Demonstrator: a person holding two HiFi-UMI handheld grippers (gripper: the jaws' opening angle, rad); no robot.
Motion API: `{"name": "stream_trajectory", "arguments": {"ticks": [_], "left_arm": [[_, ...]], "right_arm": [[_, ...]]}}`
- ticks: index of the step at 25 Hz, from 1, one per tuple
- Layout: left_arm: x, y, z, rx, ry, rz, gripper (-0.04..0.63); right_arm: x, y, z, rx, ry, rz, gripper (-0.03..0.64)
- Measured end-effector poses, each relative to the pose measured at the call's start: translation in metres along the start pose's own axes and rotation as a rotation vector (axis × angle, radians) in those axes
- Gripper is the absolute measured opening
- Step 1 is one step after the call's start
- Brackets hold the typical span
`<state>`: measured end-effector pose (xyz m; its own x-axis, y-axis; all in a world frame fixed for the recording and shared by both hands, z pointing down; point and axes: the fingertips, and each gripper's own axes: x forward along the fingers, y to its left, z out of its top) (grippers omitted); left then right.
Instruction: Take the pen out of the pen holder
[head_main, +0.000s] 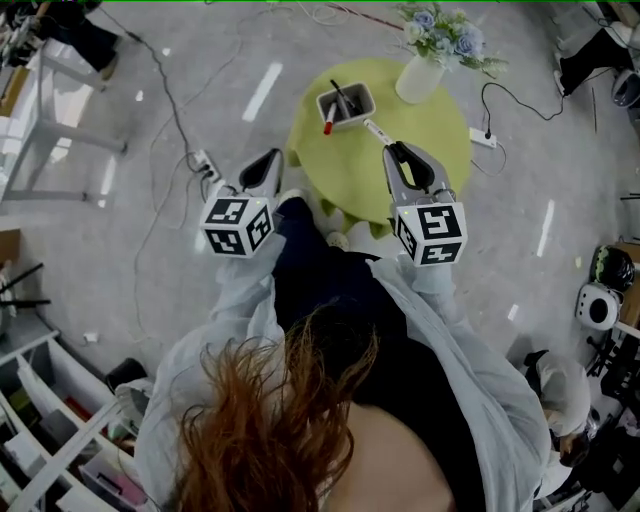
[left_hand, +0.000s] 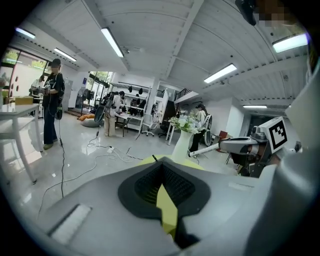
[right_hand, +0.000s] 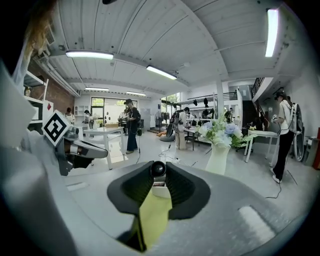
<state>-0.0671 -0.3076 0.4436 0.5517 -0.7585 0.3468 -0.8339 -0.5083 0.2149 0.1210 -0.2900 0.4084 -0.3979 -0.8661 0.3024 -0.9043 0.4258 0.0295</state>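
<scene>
pen (right_hand: 158, 169) end-on between right gripper (right_hand: 158, 173) jaws (head view: lengthwise)

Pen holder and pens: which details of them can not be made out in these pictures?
- Pen holder: in the left gripper view it is hidden behind that gripper's jaws; in the right gripper view only a sliver shows below the jaws.
- Held pen: the right gripper view shows only its dark round end; the end hides its length.
- Pens left in the holder: head view, too small to count surely.
</scene>
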Motion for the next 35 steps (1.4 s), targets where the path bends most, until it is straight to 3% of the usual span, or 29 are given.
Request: {"name": "stream_trajectory", "arguments": {"ticks": [14, 35], "left_arm": [[-0.046, 0.015, 0.009, 0.01, -0.058, 0.066, 0.014], [-0.047, 0.027, 0.009, -0.014, -0.07, 0.092, 0.014]], "right_arm": [[0.009, 0.018, 0.006, 0.011, -0.032, 0.055, 0.075], [0.032, 0.028, 0.016, -0.031, -0.018, 0.092, 0.075]]}}
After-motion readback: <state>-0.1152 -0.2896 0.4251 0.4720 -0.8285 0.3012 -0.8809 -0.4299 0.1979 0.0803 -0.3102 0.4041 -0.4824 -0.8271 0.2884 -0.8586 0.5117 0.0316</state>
